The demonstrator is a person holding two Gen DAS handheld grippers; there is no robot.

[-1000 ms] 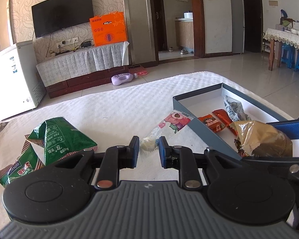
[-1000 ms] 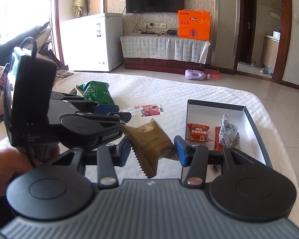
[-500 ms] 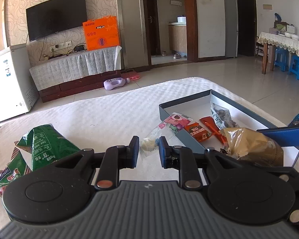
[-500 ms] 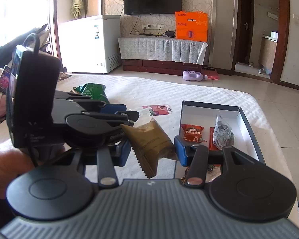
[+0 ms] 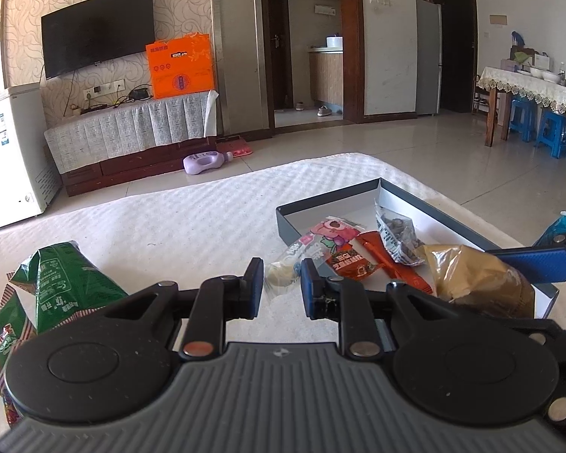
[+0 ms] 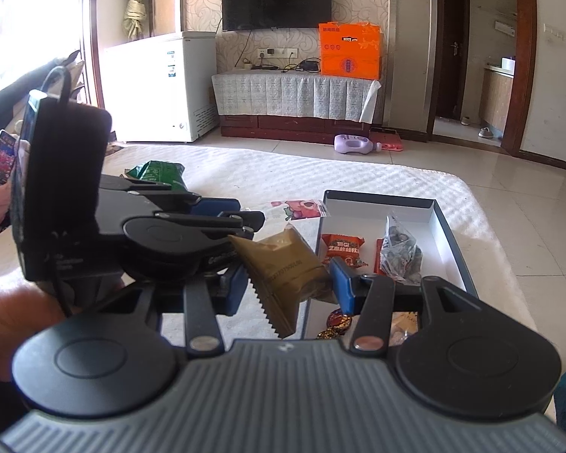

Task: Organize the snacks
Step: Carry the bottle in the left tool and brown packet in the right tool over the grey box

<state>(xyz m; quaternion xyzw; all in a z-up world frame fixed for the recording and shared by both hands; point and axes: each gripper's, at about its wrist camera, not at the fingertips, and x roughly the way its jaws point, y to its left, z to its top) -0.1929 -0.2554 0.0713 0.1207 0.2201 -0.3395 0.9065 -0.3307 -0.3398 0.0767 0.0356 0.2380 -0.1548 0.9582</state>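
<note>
My left gripper [image 5: 282,283] is shut on a clear snack packet with a pink print [image 5: 313,241], held above the white bed near the box's near-left corner. My right gripper [image 6: 286,283] is shut on a gold-brown snack packet [image 6: 283,264], also seen in the left wrist view [image 5: 475,283], at the box's left wall. The grey box with a white floor [image 6: 445,226] holds an orange-red packet [image 6: 341,247], a clear packet of dark pieces [image 6: 400,249] and small round sweets [image 6: 337,321]. The left gripper body [image 6: 151,226] sits just left of the gold packet.
Green snack bags [image 5: 56,283] lie on the bed at the left. The bed's far edge drops to a tiled floor with a purple bottle [image 5: 203,162]. A TV cabinet [image 6: 294,102] and white freezer [image 6: 151,90] stand beyond.
My left gripper has carried the pink-print packet to the right, up to the box's corner. The right gripper with the gold packet has shifted slightly toward the box.
</note>
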